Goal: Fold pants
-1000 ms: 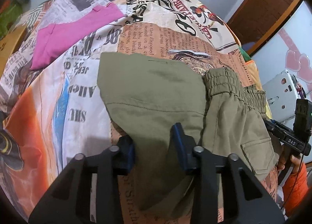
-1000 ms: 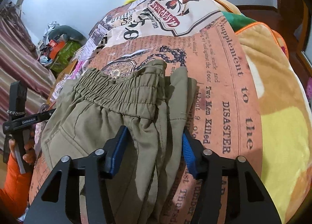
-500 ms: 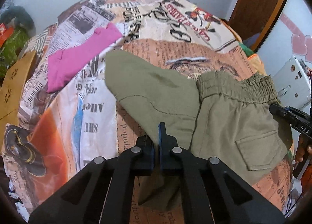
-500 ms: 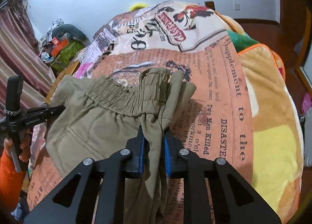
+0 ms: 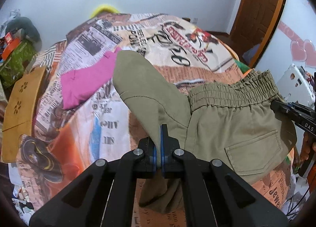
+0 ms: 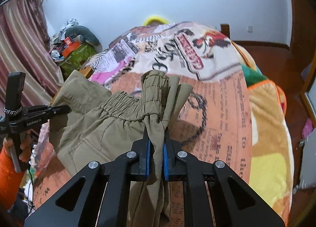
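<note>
The pink garment [image 5: 86, 81] is lying on the bed [image 5: 94, 140], left of the olive pants [image 5: 233, 128]. The left gripper [image 5: 159, 148] is clamping the pants' folded leg end, and the right gripper [image 6: 156, 148] is pinching the bunched waistband, so both ends are rising together for the fold. A second ago both grippers were standing wide around cloth lying flat on the bed; now they are closed and the pants are hanging clear of it.
</note>
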`<action>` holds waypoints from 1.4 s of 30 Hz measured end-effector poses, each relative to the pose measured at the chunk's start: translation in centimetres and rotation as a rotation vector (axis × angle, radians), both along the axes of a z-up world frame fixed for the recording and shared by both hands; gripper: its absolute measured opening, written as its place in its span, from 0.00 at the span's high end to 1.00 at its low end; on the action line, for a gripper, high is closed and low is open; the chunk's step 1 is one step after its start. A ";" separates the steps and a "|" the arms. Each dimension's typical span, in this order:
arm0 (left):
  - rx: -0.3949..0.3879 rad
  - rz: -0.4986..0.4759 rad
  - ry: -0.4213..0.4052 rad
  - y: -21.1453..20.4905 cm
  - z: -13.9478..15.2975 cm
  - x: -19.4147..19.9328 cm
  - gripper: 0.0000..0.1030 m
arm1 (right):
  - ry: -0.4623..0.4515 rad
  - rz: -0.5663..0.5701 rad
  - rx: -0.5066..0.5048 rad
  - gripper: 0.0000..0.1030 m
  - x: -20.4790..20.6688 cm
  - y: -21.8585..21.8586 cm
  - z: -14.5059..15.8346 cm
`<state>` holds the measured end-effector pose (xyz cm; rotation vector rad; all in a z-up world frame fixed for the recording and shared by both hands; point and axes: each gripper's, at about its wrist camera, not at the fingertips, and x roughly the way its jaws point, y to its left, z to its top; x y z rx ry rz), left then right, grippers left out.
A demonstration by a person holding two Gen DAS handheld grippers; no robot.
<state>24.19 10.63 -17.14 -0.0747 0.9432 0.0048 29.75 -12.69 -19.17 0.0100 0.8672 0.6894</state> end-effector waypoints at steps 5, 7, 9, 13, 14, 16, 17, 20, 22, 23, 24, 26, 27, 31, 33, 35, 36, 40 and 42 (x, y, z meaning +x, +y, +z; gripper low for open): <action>0.027 0.036 -0.059 1.7 2.3 0.0 0.97 | -0.049 0.030 0.013 0.91 1.0 1.8 2.1; 0.039 0.053 -0.079 2.7 3.0 0.1 0.97 | -0.073 0.049 0.013 0.91 1.6 3.1 3.0; 0.045 0.075 -0.095 3.9 3.6 0.4 0.97 | -0.092 0.070 0.012 0.91 2.2 4.5 3.7; 0.030 0.128 -0.119 7.1 4.2 1.4 0.97 | -0.115 0.099 0.023 0.91 3.6 7.1 4.3; 0.028 0.140 -0.123 7.7 4.2 1.6 0.97 | -0.118 0.105 0.027 0.91 4.2 8.0 4.4; 0.029 0.165 -0.131 9.2 4.2 2.4 0.97 | -0.123 0.117 0.028 0.91 5.1 9.2 4.4; 0.035 0.179 -0.134 10.0 4.1 2.9 0.97 | -0.124 0.123 0.029 0.91 5.6 9.9 4.4; 0.052 0.206 -0.139 11.8 3.8 4.2 0.97 | -0.126 0.139 0.024 0.91 7.4 12.4 4.3; 0.064 0.230 -0.141 13.4 3.5 5.2 0.97 | -0.122 0.148 0.022 0.91 8.6 14.0 4.2; 0.066 0.240 -0.142 14.0 3.3 5.6 0.97 | -0.121 0.155 0.024 0.91 9.4 15.1 4.2; 0.065 0.254 -0.144 14.9 3.1 6.1 0.97 | -0.122 0.160 0.028 0.91 9.9 16.0 4.3; 0.063 0.281 -0.151 16.5 2.7 7.1 0.97 | -0.132 0.173 0.035 0.91 10.6 17.6 4.5; 0.063 0.292 -0.154 17.1 2.5 7.5 0.97 | -0.137 0.178 0.036 0.91 10.9 18.3 4.5; 0.047 0.344 -0.160 20.2 1.2 9.2 0.97 | -0.153 0.198 0.035 0.91 12.5 21.3 4.1; 0.033 0.362 -0.152 21.8 0.3 10.2 0.97 | -0.153 0.202 0.032 0.91 13.4 22.7 3.6; 0.033 0.369 -0.143 23.0 -0.6 11.2 0.97 | -0.148 0.202 0.026 0.91 14.2 23.9 2.9; 0.038 0.371 -0.137 23.6 -1.2 11.7 0.97 | -0.146 0.202 0.018 0.91 14.6 24.6 2.4; 0.044 0.381 -0.090 25.3 -4.2 13.4 0.97 | -0.126 0.179 -0.018 0.91 15.7 26.9 -0.2; 0.038 0.398 -0.047 26.1 -6.2 14.1 0.97 | -0.094 0.161 -0.017 0.91 16.1 27.8 -2.1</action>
